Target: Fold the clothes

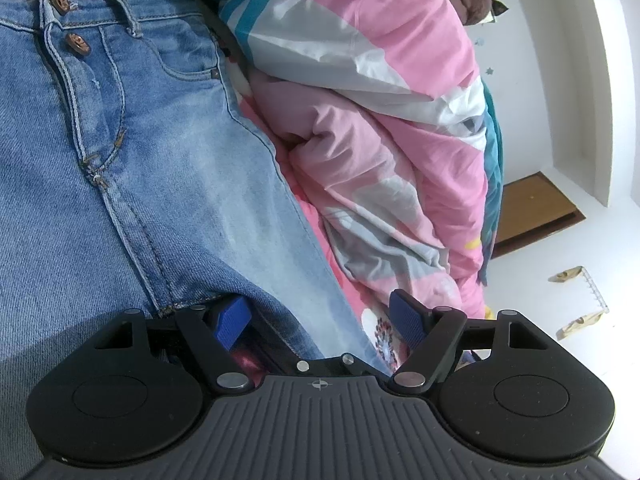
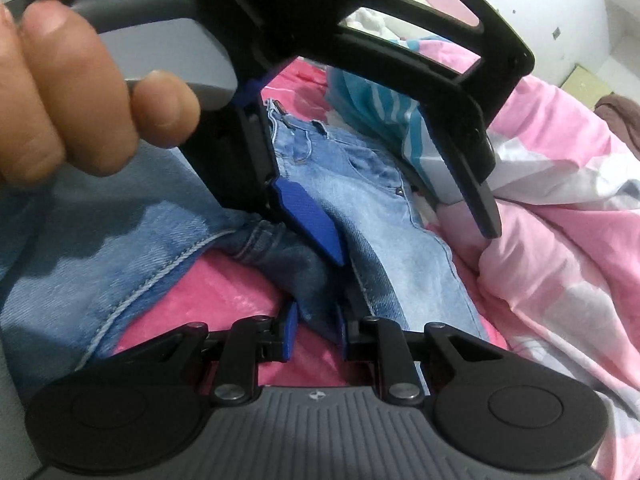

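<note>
One pair of jeans point(image 1: 132, 168) lies on the pink bedsheet point(image 2: 240, 280), front up, long axis running away from my cameras: waistband at the far end, legs coming back toward me. I count two brown buttons point(image 1: 60, 0) on the fly in the left wrist view. A pink, white and teal quilt point(image 1: 380, 120) is bunched just beside the jeans on their right. My right gripper point(image 2: 314, 330) is closed narrow, its blue pads pinching a fold of darker denim near the leg end. My left gripper point(image 1: 320, 318) is spread wide; the left pad sits on or tucked into the denim at a hem, the right pad is off the jeans over the sheet, so it holds nothing. In the right wrist view the left gripper hangs above the jeans, one hand point(image 2: 68, 92) wrapped around its grey handle. One hand visible, two grippers.
</note>
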{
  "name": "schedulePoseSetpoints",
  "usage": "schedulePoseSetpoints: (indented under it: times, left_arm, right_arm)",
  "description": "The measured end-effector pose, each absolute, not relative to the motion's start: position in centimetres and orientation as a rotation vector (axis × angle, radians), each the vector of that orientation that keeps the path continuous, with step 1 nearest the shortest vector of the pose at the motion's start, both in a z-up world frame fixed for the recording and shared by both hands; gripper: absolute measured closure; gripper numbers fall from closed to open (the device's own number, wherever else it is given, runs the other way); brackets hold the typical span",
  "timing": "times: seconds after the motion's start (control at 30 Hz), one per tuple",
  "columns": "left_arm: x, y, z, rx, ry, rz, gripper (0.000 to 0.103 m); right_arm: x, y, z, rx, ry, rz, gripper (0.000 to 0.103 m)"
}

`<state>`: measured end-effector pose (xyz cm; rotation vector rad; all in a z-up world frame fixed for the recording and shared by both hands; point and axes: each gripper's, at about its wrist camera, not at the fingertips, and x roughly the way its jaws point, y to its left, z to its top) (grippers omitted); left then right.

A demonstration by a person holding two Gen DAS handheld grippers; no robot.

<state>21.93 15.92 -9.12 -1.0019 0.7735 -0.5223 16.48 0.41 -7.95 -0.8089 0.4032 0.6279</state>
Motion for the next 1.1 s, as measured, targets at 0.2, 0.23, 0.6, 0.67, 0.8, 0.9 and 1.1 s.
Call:
schedulePoseSetpoints:
  times: [0.2,0.23,0.6,0.67,0.8,0.9,1.1]
  left_arm:
    - [21.7,16.1,-9.1,-1.009,0.774,-0.529,0.027]
    - [21.7,16.2,-9.0,-1.010,0.774,-0.532,0.027]
    - [20.7,16.1,-7.3,-0.946,0.760,-0.581,0.027]
    - [20.7,16.2,-7.3,-0.946,0.772,-0.589,0.027]
    - [20.8,16.4,-7.6,-0.955,0.800,-0.587,0.027]
    - [20.3,17.1,-7.1,-0.961,0.773,-0.601,0.027]
    - [19.7,19.1,-6.6,-0.980,0.734,-0.570,0.025]
  right_arm:
    - [15.9,0.7,-8.0,-0.810,0.381,0.610,0.101]
    - [15.7,0.7,-7.7,-0.802,0.376,0.610,0.101]
    - [13.4,0.3,-6.3,-0.830,0.315,0.609,0.103]
    - [13.4,-0.2,-6.2,-0.842,0.315,0.619,0.103]
    - [13.1,-0.5,-7.7,-0.922,0.335,0.642,0.103]
    - [12.7,-0.8,-7.9,-0.935,0.332,0.645,0.103]
    - [11.6,-2.2,-5.8,-0.862,0.354,0.679,0.103]
